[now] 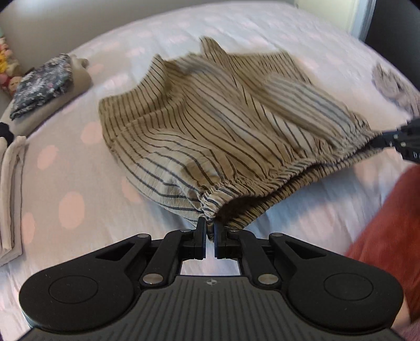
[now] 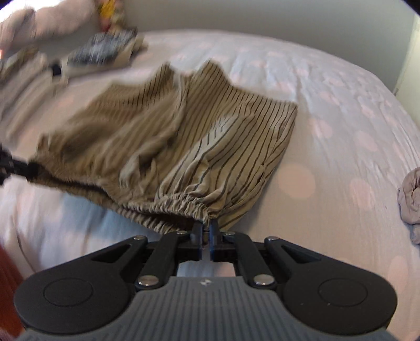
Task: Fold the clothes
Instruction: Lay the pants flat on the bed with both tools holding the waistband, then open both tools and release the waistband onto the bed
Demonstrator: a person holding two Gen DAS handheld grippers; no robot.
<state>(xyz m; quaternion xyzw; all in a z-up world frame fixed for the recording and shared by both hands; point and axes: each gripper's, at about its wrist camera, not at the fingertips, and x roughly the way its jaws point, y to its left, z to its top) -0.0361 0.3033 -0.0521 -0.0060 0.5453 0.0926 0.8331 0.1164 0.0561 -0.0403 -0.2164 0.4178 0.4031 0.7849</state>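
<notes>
Left claw (image 1: 209, 230) and right claw (image 2: 206, 230) clamped on gathered elastic waistband, striped beige shorts (image 1: 210, 126), dotted bedsheet (image 1: 262, 31)

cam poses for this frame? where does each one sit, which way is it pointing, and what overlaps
Left wrist: sits on the left gripper, looks forward over the bed; own fingers clamp the striped shorts at the waistband; right gripper enters at right edge.
Right wrist: sits on the right gripper, same forward heading; fingers clamp the waistband's other end; left gripper at left edge.
Shared: shorts, bed, folded floral garment, grey crumpled cloth.
</notes>
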